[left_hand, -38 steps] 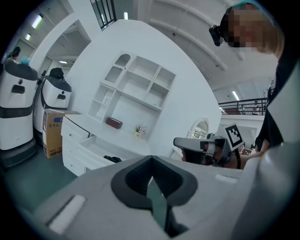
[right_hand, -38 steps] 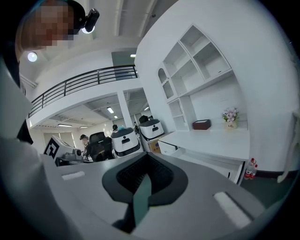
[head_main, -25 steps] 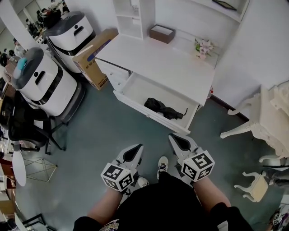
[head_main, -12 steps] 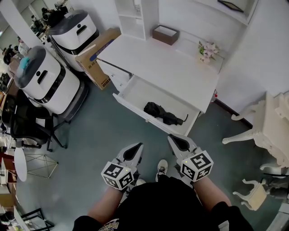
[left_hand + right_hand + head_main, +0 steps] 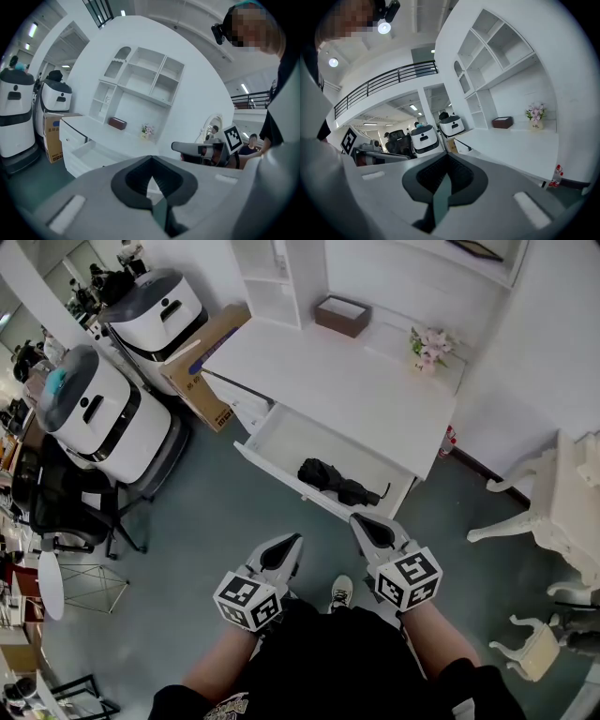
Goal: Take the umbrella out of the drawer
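Observation:
A black folded umbrella [image 5: 338,482] lies in the open white drawer [image 5: 281,435] of the desk [image 5: 347,381]. My left gripper [image 5: 293,541] hangs over the floor, short of the drawer front and left of the umbrella, shut and empty. My right gripper [image 5: 359,521] is close to the drawer's front edge, just below the umbrella, also shut with nothing in it. In the left gripper view the left gripper [image 5: 151,158] points at the drawer [image 5: 86,149], whose inside is hidden. The right gripper [image 5: 447,154] points along the desk top [image 5: 520,150].
A brown box [image 5: 341,313] and a small flower pot [image 5: 427,341] stand on the desk. Two white robots [image 5: 98,413], a cardboard box [image 5: 202,362] and an office chair [image 5: 66,512] are at the left. White ornate furniture [image 5: 572,502] stands at the right.
The desk and drawer have come nearer in the head view. Both grippers, still shut, have moved forward toward the drawer front.

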